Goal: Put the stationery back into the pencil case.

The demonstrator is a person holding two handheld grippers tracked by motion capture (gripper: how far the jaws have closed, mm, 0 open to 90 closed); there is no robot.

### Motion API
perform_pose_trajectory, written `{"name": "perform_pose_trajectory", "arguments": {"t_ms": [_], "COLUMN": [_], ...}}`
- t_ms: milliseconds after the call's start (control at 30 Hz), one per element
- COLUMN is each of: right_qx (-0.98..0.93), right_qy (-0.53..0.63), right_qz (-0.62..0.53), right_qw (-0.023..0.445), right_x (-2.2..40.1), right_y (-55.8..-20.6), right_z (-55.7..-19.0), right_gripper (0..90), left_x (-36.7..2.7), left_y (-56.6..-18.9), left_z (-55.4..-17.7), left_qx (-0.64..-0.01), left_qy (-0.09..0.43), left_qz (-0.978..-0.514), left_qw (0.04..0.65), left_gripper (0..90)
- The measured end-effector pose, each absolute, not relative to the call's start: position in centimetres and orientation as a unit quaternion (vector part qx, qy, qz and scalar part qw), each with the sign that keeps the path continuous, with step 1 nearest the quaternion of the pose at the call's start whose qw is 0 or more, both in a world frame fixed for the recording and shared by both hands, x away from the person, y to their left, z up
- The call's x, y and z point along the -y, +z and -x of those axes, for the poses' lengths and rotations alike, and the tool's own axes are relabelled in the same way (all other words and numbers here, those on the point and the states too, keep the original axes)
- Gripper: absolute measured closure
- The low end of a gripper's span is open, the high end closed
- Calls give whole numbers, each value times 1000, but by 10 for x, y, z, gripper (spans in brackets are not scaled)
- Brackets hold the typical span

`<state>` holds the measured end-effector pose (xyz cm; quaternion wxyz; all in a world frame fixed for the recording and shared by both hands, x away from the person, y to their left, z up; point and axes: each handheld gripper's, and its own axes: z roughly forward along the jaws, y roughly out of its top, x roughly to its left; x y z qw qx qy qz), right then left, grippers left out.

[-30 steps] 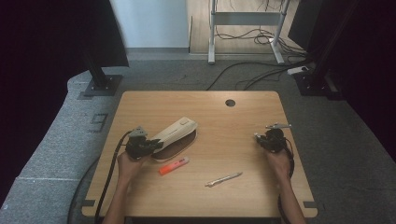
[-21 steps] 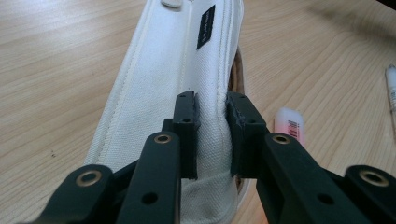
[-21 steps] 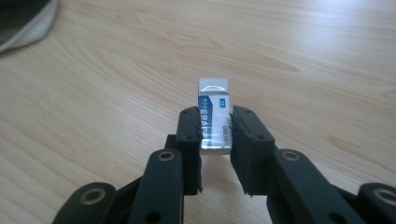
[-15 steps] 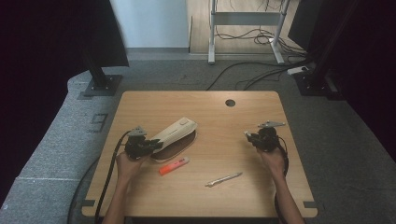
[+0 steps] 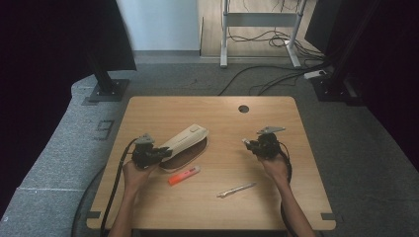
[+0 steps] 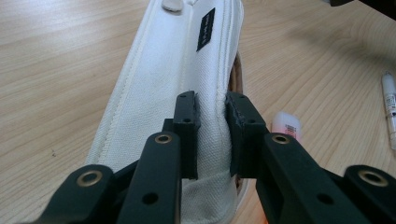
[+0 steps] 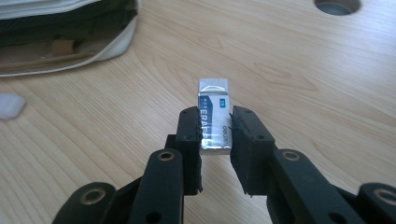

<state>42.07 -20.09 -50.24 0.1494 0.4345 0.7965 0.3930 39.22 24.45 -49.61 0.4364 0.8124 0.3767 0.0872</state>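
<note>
Eraser (image 7: 214,122) sits clamped between my right gripper (image 7: 215,129) fingers, long axis pointing straight ahead from them; my left gripper (image 6: 212,126) fingers pinch the white pouch (image 6: 173,88), which stretches lengthwise away.

A white fabric pencil case (image 5: 185,140) lies left of centre in the high view, running diagonally from lower left to upper right, its top flap lifted so the dark inside shows along its lower right side; in the left gripper view (image 6: 187,70) its woven canvas, stitched seam and small black label run up the middle of the frame. A small eraser (image 7: 214,122) in a blue and silver sleeve sits at the centre of the right gripper view, held clear of the wood, pointing away toward the upper frame.
</note>
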Motion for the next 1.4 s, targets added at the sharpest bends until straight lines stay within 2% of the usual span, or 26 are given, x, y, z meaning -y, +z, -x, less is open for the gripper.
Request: {"name": "perform_pose_trajectory", "arguments": {"t_ms": [1400], "right_qx": [-848], "right_qy": [386], "right_qz": [-345], "right_qw": [113], "right_x": [71], "right_y": [-509], "right_z": [-448], "right_gripper": [719], "left_x": [-248], "left_y": [-490], "left_z": [-391], "left_qx": [-383], "left_qy": [87], "left_qz": [-804], "left_qw": [447], "left_gripper": [762]}}
